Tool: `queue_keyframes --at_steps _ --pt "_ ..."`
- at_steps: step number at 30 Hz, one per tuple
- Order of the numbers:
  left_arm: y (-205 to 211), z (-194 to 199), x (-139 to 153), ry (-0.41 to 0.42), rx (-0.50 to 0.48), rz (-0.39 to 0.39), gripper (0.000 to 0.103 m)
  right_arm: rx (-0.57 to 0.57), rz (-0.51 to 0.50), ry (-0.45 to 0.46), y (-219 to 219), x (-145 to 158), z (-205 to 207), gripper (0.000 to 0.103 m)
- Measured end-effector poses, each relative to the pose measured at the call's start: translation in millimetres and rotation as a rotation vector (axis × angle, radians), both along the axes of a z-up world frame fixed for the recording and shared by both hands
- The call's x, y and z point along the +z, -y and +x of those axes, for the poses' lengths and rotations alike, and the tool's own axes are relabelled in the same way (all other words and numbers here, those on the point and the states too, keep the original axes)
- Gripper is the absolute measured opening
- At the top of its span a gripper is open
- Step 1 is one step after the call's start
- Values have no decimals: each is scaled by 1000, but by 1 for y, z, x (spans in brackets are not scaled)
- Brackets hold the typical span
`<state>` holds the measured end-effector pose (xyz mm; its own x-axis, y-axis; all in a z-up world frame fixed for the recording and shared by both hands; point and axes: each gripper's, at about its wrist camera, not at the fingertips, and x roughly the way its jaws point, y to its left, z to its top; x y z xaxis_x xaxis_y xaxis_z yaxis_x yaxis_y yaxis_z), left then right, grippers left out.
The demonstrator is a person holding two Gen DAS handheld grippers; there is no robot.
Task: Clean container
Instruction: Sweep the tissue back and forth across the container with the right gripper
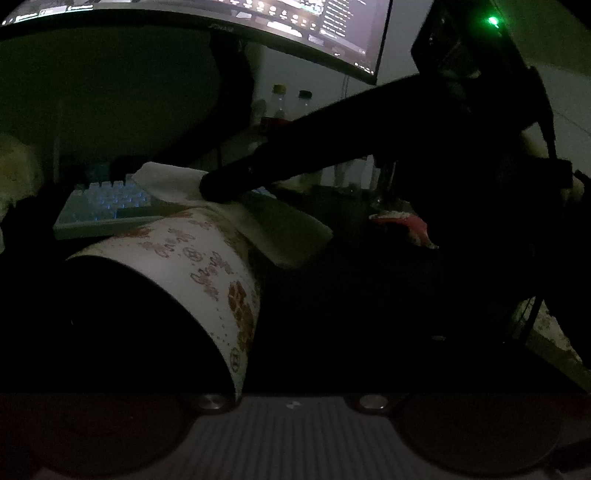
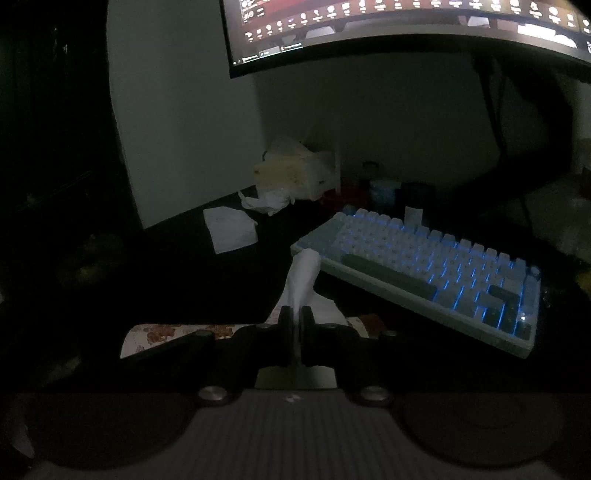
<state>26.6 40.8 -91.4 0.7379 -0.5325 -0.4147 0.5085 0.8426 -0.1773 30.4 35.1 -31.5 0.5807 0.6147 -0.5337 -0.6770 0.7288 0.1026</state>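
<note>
Halfway at best, I'd say. Your right gripper (image 2: 295, 317) is clenched on a white tissue (image 2: 301, 275), pressing it at the patterned container (image 1: 207, 273), which lies on the dark desk just before the keyboard (image 2: 424, 273). Left gripper is released, jaws wide, fingers out of frame. Too dark to judge cleanliness.

Monitor (image 2: 406, 33) top cropped; patterned container (image 1: 192, 266) base shadow-hidden.

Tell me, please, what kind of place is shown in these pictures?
Most likely a computer desk in a dim room, at home or in an office. A lit monitor hangs over a backlit keyboard, and crumpled tissues lie on the dark desk near the wall.
</note>
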Motion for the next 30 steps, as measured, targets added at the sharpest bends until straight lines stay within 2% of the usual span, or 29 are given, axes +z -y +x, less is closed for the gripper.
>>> queue_keyframes --at_steps 13,17,21,27,30 --pt "4 1 1 -7 9 -8 103 -2 5 -5 2 1 -1 6" --pt "3 2 1 -8 9 -9 103 58 41 -34 -3 3 -8 6" --pt "4 1 1 -5 8 0 103 87 28 -24 -6 5 -12 6" --pt "2 1 0 -5 7 -6 103 -20 -12 -9 8 2 3 6" --pt "2 2 0 -4 9 -5 103 -36 -21 -4 6 1 3 6"
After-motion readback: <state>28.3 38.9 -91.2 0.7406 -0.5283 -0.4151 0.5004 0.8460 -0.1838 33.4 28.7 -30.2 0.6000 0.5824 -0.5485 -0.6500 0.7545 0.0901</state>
